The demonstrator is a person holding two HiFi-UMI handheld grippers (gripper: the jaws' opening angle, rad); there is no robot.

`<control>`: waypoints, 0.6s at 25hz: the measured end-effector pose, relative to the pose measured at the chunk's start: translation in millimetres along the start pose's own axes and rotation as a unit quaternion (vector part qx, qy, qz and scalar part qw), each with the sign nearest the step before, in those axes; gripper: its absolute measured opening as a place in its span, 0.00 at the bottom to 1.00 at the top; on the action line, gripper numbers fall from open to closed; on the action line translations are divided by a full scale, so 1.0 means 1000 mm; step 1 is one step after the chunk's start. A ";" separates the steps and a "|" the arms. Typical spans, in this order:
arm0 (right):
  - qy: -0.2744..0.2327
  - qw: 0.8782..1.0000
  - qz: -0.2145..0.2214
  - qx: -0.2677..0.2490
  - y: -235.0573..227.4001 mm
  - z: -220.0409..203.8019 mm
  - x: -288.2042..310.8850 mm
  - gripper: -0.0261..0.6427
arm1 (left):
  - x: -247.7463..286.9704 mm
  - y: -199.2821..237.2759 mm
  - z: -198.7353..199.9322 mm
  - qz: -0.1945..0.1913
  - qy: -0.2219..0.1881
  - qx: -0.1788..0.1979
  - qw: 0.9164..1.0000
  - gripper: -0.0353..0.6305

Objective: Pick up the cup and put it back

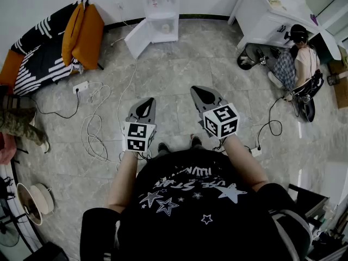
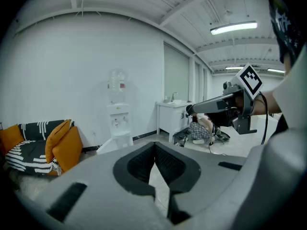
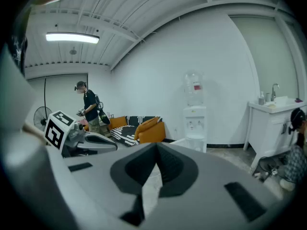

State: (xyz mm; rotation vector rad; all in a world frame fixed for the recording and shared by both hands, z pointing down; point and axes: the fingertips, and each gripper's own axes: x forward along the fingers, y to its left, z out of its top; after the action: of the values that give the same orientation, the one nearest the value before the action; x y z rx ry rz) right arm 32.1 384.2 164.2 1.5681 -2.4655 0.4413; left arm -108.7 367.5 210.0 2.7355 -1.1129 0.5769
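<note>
I see no cup clearly in any view. A small pale round thing [image 1: 166,28] sits in the open lower compartment of the white water dispenser [image 1: 159,10] at the far wall; I cannot tell what it is. My left gripper [image 1: 144,105] is held over the tiled floor, shut and empty, its pads meeting at the tip [image 2: 154,150]. My right gripper [image 1: 205,93] is beside it, a little further forward, also shut with nothing between its pads [image 3: 156,150]. Both point toward the dispenser [image 2: 118,114], which stands well beyond them [image 3: 194,114].
A sofa with orange cushions [image 1: 81,31] stands at the far left. A white sink cabinet [image 1: 272,15] is at the far right, with a person [image 1: 299,58] sitting on the floor beside it. Cables [image 1: 98,129] and a power strip [image 1: 80,86] lie on the floor at left. Another person [image 3: 88,107] stands by the sofa.
</note>
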 end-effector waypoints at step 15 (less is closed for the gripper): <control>0.035 0.998 -0.029 0.031 0.023 -0.030 0.027 0.05 | -0.023 0.017 -0.049 -0.024 0.039 -0.027 0.999 0.07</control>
State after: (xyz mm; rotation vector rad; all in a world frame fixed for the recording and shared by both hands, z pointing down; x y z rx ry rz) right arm 0.0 380.8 197.5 1.6145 -2.3688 0.5584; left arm -150.0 383.3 245.7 2.6617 -1.0269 0.6306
